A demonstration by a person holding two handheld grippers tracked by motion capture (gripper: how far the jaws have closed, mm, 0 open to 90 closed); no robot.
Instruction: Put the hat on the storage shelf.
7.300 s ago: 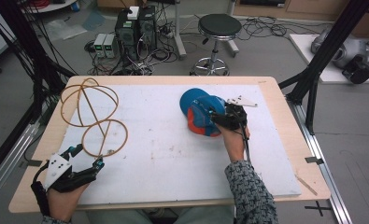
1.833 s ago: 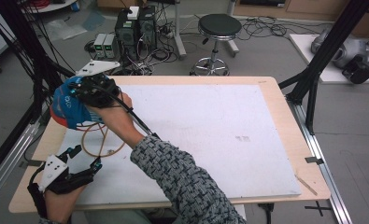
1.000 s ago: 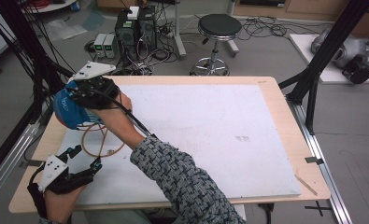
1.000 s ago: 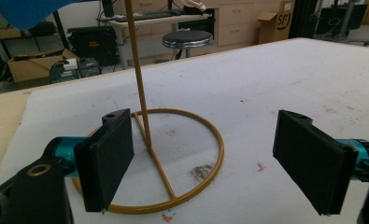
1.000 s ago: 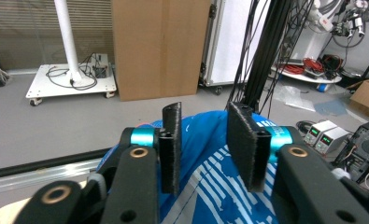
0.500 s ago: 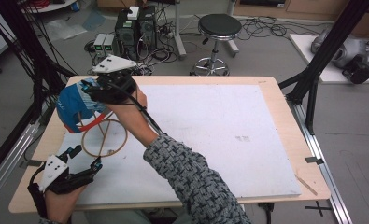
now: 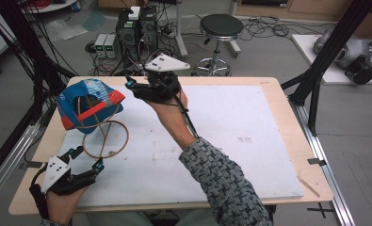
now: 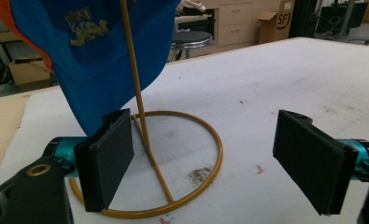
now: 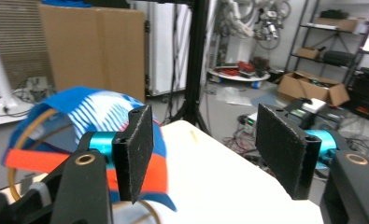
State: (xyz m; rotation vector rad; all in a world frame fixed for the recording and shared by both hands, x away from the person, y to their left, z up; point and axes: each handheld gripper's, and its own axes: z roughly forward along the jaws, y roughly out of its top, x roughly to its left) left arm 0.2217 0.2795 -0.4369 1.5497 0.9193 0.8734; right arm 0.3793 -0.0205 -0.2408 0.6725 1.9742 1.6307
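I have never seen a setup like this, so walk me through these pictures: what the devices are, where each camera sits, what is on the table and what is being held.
A person sits at a white-topped table, holding a two-jaw gripper in each hand. The high view looks down from above. The other two cameras ride on the grippers, looking along their black pads.

The left gripper rests near the table's front corner, jaws open, facing the ring base of a gold wire stand. A blue and orange cap hangs on that stand. The right gripper is raised beside the cap, jaws open. Neither holds anything.
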